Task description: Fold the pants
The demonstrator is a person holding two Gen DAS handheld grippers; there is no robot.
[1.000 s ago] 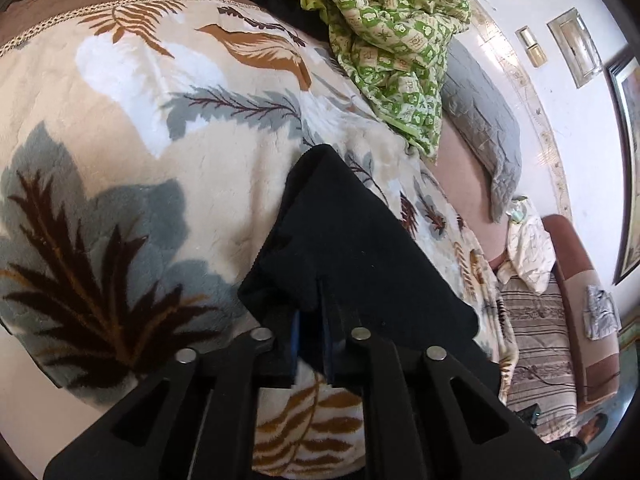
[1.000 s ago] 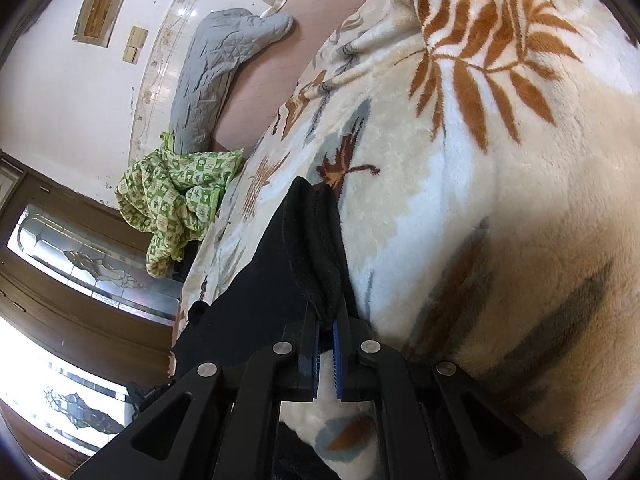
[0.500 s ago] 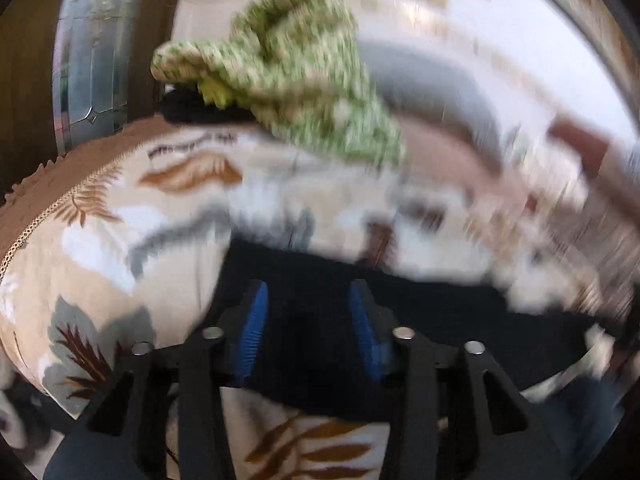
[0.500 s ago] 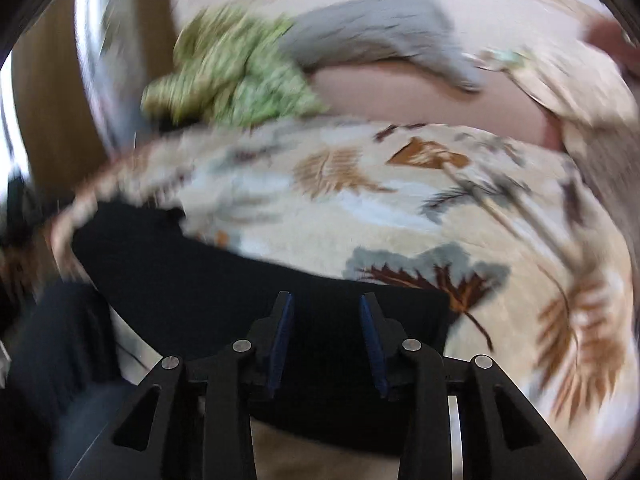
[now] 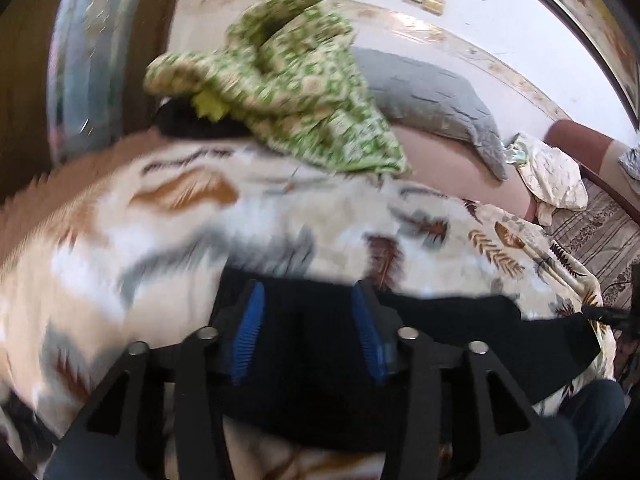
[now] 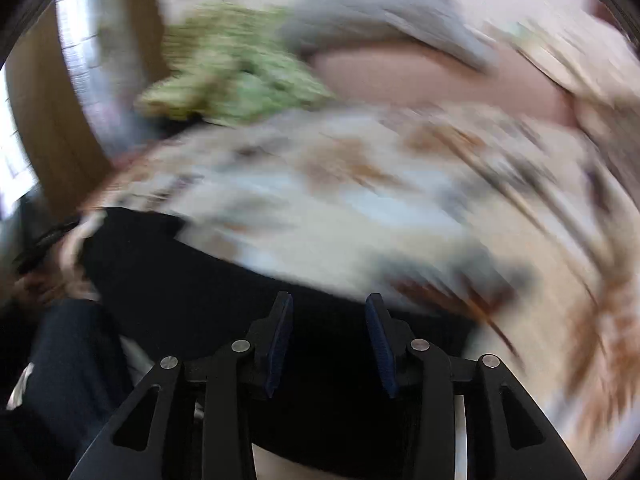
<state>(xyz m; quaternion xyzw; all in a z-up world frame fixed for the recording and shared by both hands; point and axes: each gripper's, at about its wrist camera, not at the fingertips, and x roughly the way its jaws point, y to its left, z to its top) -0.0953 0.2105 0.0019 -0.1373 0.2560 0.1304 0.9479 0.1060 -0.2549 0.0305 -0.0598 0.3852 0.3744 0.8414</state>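
Observation:
The black pants [image 5: 460,332] lie folded as a long dark band along the near edge of a cream blanket with a leaf print [image 5: 168,240]. My left gripper [image 5: 306,300] hovers over their left part; its jaws are opening and the blue pads [image 5: 250,328] touch no cloth. In the blurred right wrist view the same pants [image 6: 180,272] stretch from the lower left under my right gripper [image 6: 328,304]. Its jaws are opening too, and nothing is pinched between its fingers [image 6: 378,340].
A crumpled green patterned cloth [image 5: 288,92] lies at the far side of the bed over something black. A grey pillow [image 5: 436,100] and a pink sheet sit behind it. A person's dark trouser leg [image 6: 64,364] is at the bed's near edge.
Both grippers let go of the pants' folded edge and opened. Both rolled upright and lifted back, so the pants now lie flat across the near edge of the bed.

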